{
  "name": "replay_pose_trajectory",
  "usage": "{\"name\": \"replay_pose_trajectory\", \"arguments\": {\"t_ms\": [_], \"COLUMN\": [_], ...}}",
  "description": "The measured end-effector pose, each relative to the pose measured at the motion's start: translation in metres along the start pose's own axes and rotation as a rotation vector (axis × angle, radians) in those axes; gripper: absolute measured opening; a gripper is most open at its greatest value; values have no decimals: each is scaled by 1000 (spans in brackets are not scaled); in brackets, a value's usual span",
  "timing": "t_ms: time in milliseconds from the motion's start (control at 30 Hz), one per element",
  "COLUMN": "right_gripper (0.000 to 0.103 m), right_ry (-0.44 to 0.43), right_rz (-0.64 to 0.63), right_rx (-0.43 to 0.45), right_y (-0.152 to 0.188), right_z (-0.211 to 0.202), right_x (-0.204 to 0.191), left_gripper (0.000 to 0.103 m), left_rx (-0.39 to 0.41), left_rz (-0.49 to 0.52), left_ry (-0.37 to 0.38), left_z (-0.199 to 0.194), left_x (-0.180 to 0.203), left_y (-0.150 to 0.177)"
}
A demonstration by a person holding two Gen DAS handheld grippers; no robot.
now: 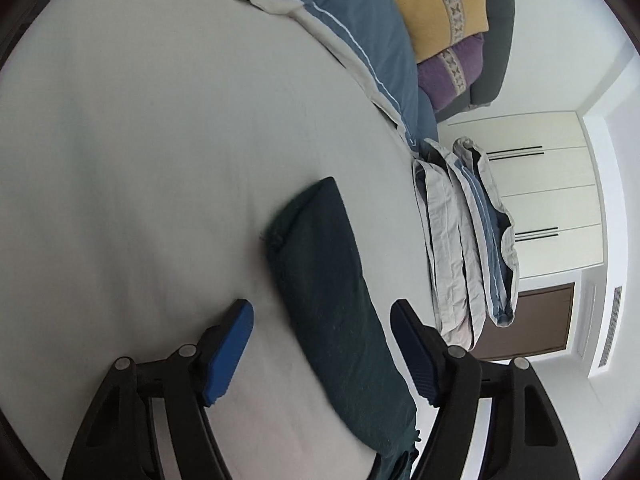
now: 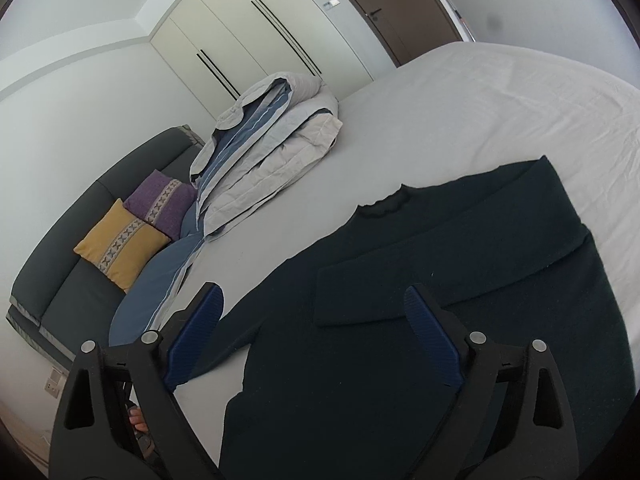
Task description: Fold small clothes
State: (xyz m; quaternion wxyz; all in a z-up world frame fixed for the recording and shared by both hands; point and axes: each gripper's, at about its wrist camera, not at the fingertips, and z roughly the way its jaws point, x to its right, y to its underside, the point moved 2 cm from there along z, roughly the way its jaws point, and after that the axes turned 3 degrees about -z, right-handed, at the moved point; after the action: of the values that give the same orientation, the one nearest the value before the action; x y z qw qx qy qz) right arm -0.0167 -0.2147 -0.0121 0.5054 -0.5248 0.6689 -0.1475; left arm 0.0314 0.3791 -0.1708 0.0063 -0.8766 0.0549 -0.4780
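A: Nearest us, what do we see?
B: Our left gripper [image 1: 322, 354] stands with its jaws spread, a sleeve of the dark green sweater [image 1: 332, 304] lying loose between them, unpinched. Our right gripper [image 2: 314, 334] is spread too, above the sweater's body, gripping nothing.
A: And the sweater?
B: It lies flat on the pale bed sheet [image 2: 460, 96], one sleeve folded across the chest.
A: Farther off?
B: A folded duvet [image 2: 272, 140] on the bed's far left, a blue pillow [image 2: 160, 280], yellow cushion [image 2: 120, 244] and purple cushion [image 2: 160, 200] against the grey headboard [image 2: 80, 220], then the white wardrobe [image 2: 248, 32] and brown door [image 2: 384, 4].
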Motion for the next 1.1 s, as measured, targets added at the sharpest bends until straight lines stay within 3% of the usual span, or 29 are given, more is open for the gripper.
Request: {"name": "replay_pose_trajectory", "arguments": {"t_ms": [133,200,267,367,467,567,733,900,1000,1067,1100], "right_gripper": [81,76,75,75,75,75,75,75,75,75,75], "right_ry": [-2,-5,-5,5,21,38,70,105,129,142,143], "right_rz": [6,17,36,52,81,118,177,223,243,245,246], "right_rx": [-39,-49,-57,-57,-56,-44,-15,-10,-26,-54,-67], "right_y": [12,14,16,17,11,10,9,11,14,15,16], "right_z": [9,12,12,9,7,1,-12,-23,-27,-25,-22], "right_x": [-2,1,9,22,42,64,102,138,159,169,173], "left_gripper": [70,51,17,7,8,8,8,11,33,57,64], "left_rx": [22,12,-17,-16,-9,-66,-205,-405,-508,-500,-485], "left_rz": [30,47,49,137,318,522,919,1211,1314,1337,1332], "left_ry": [-10,-26,-44,-55,-36,4,71,90,49,29,25], "left_z": [18,26,33,33,31,37,57,86,102,100,98], "left_x": [16,21,21,44,92,148,225,233,212,202,201], "left_y": [-4,-6,-6,7,40,98,259,427,485,495,491]}}
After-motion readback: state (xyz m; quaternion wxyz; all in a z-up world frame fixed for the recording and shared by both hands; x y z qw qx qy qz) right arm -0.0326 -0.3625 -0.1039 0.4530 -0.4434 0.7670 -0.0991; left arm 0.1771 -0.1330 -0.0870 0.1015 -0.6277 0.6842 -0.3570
